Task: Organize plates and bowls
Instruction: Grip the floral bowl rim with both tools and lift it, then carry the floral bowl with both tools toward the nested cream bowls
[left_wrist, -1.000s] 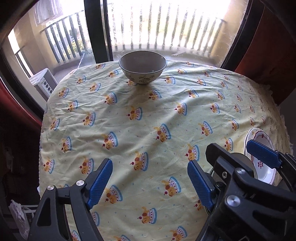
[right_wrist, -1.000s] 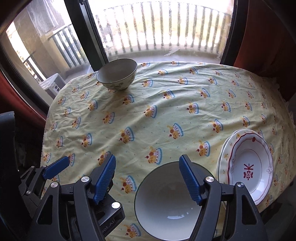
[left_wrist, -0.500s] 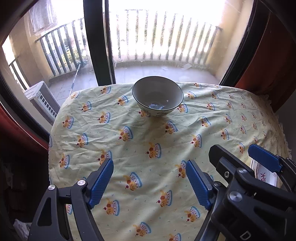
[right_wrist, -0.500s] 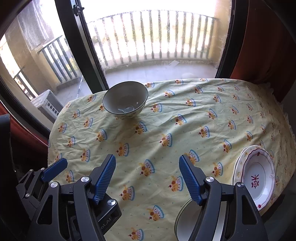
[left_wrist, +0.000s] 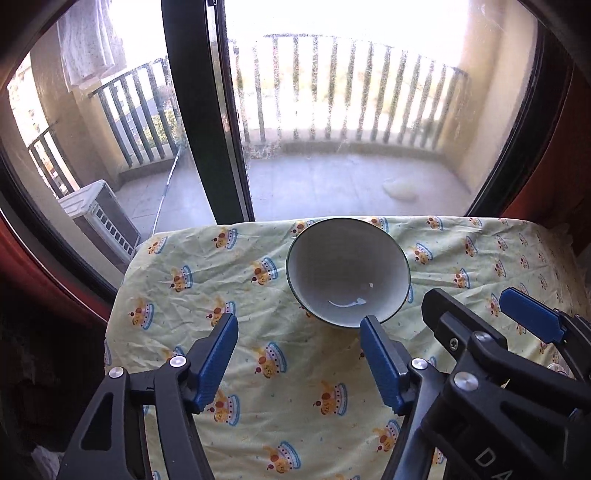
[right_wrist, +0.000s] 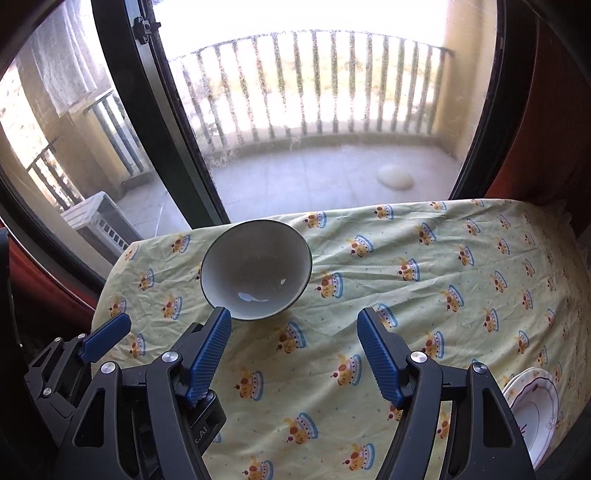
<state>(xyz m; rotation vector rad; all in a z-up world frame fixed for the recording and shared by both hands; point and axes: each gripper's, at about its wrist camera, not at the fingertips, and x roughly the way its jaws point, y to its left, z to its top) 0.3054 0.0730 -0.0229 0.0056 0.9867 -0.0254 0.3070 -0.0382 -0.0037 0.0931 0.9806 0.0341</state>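
Just ahead of the left claw (left_wrist: 297, 354), slightly to its right, a bowl (left_wrist: 347, 271) sits on the table (left_wrist: 280, 373) near the far edge. Both claws are spread apart and hold nothing; the right claw (right_wrist: 293, 352) has the bowl ahead to its left and a plate (right_wrist: 535, 410) low at its right. The step looks like the approach; next, one claw needs to straddle the bowl's rim and close.

The plate (right_wrist: 535, 417) is cut off by the right wrist view's edge and partly hidden.
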